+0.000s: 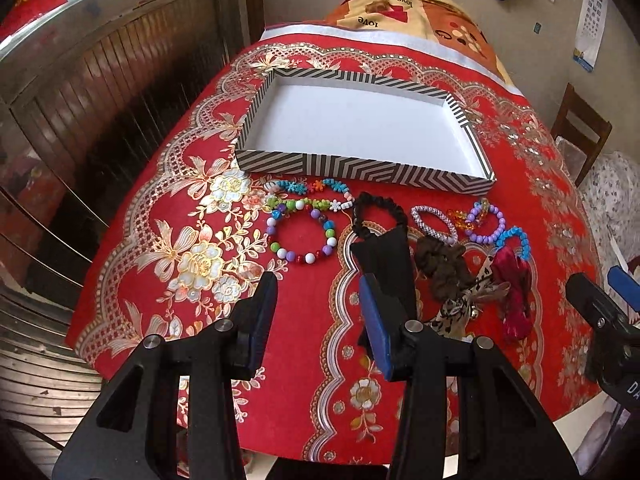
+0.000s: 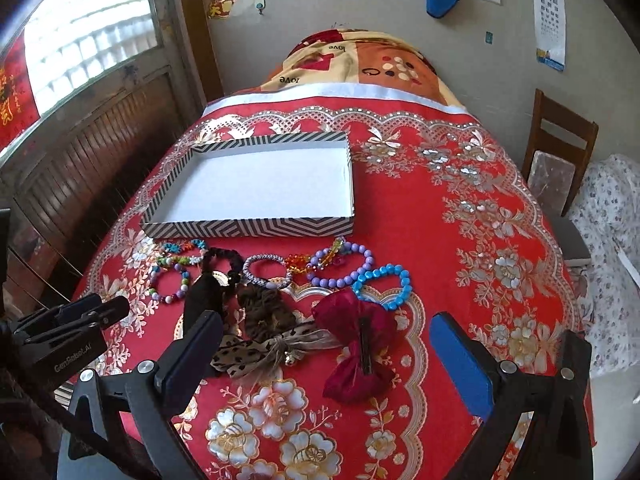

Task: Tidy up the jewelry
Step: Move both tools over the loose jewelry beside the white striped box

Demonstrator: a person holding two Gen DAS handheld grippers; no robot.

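Blk/wht chevron box (image 2: 256, 227); red floral cloth (image 2: 440, 240); maroon bow (image 2: 356, 344); blue bracelet (image 2: 400, 280).

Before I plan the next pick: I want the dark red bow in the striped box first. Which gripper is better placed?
Right. The right gripper hangs open with the dark red bow between its fingers. The left gripper faces the bead bracelets, with the bow off to its side.

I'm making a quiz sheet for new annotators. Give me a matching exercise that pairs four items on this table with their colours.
Things:
1. striped box, inside
2. hair bow
3. bracelet nearest the bow
4. scrunchie by the box

Colours:
A. black
B. white
C. bright blue
D. dark red

Pairs: 1-B, 2-D, 3-C, 4-A
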